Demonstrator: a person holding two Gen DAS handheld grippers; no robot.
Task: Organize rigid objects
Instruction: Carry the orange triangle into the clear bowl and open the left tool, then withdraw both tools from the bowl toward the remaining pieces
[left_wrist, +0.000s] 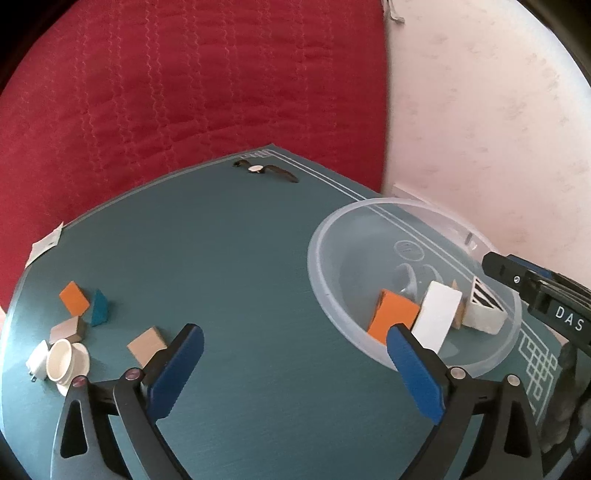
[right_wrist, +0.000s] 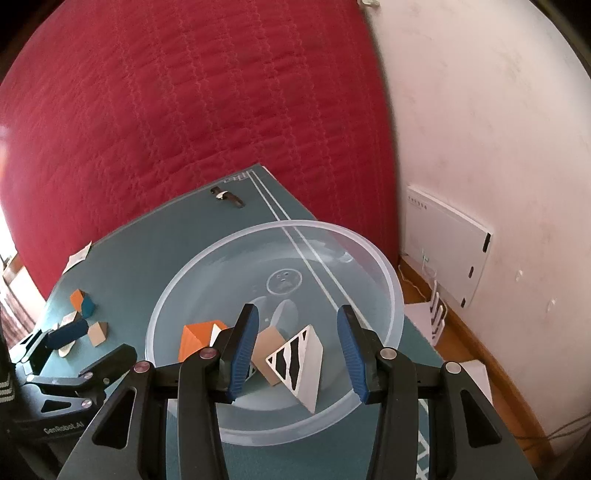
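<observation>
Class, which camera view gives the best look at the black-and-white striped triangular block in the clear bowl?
The right wrist view: the striped triangular block lies between the open jaws, its striped face fully visible. In the left wrist view the same block sits at the bowl's far side, seen through the plastic wall, with only part of its stripes showing.

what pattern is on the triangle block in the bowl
Black stripes on white on the triangle block; clearest in the right wrist view.

Both wrist views look down, sharing bowl (left_wrist: 369, 350) (right_wrist: 369, 258); right nearer
</observation>
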